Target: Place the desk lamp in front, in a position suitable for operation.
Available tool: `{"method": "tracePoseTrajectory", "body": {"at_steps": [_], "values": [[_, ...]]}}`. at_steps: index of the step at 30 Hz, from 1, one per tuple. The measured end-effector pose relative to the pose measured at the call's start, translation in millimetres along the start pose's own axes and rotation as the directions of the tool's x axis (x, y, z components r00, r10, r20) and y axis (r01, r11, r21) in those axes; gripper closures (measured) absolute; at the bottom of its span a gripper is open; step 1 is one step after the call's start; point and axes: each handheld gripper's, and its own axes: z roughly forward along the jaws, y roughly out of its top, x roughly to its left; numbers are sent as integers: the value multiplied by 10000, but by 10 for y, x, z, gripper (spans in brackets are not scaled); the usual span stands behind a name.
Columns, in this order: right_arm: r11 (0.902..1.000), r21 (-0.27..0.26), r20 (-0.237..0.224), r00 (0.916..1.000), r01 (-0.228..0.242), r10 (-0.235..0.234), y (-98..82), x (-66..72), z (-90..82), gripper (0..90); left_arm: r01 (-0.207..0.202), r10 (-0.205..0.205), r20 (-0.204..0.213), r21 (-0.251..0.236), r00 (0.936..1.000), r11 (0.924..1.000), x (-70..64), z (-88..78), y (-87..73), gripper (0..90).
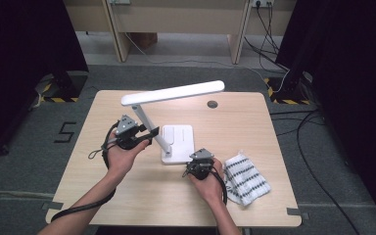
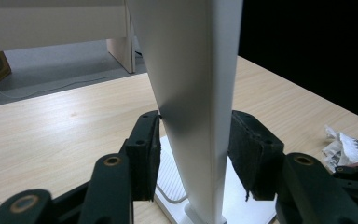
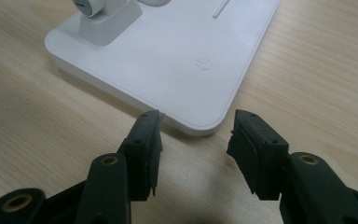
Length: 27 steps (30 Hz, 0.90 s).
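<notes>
A white desk lamp stands on the wooden table, with a flat base, a slanted arm and a long head held level above. My left gripper straddles the arm. Its pads stand close on either side of the arm, with a thin gap showing on the left. My right gripper sits at the base's near corner. It is open, with bare table between its fingers. The power symbol on the base lies just ahead.
A crumpled white cloth with black dotted stripes lies right of my right hand, and shows as the cloth at the edge of the left gripper view. A round cable hole sits near the table's far edge. Cables trail on the floor at right.
</notes>
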Motion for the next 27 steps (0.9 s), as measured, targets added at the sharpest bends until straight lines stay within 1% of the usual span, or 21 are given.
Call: {"method": "tracePoseTrajectory", "body": {"at_steps": [1,6,7,8,9,11,13,16,18,19,22,23,24,26,27], "values": [[10000,-39,18,10000,18,-18,1,-11,-28,522,-84,84,-8,-3,10000,10000,-1,0,-11,508],[9998,-173,81,10000,24,-22,14,-61,-102,520,-141,141,-14,-5,9999,9999,-1,-14,-43,459],[9998,-163,104,9999,-89,90,19,-70,-128,520,-186,186,-9,0,9998,9998,-1,-30,-66,451],[9998,-194,125,9999,-90,92,20,-80,-141,520,-237,237,-13,13,9997,9997,2,-42,-82,445],[9997,-231,162,9999,-53,57,21,-102,-162,520,-193,193,-9,17,9998,9998,0,-49,-94,439],[9997,-212,172,9998,-84,88,20,-110,-178,520,-212,212,-8,48,9998,9998,1,-62,-111,427],[9996,-238,246,9996,-125,131,7,-154,-231,520,-305,305,30,110,9995,9995,4,-90,-150,418],[9996,-251,295,9994,-165,172,-4,-179,-264,520,-345,345,47,151,9994,9993,12,-122,-181,412],[9991,-324,394,9988,-263,275,-24,-239,-326,520,-383,382,61,210,9993,9990,21,-169,-230,411],[9991,-324,394,9988,-263,275,-24,-239,-326,520,-383,382,61,210,9993,9990,21,-169,-230,409],[9983,-361,398,9981,-465,479,-36,-300,-408,514,-433,430,122,294,9990,9986,20,-226,-293,406],[9982,-383,415,9980,-469,485,-38,-318,-431,512,-475,470,148,326,9988,9983,22,-249,-314,405],[9974,-453,457,9973,-556,577,-47,-364,-510,508,-430,423,183,386,9989,9983,21,-297,-357,402],[9969,-509,457,9970,-595,619,-53,-379,-537,507,-457,450,199,361,9988,9983,25,-320,-376,402],[9960,-607,552,9961,-652,686,-76,-429,-618,504,-474,467,204,373,9987,9982,37,-369,-413,400]]}}
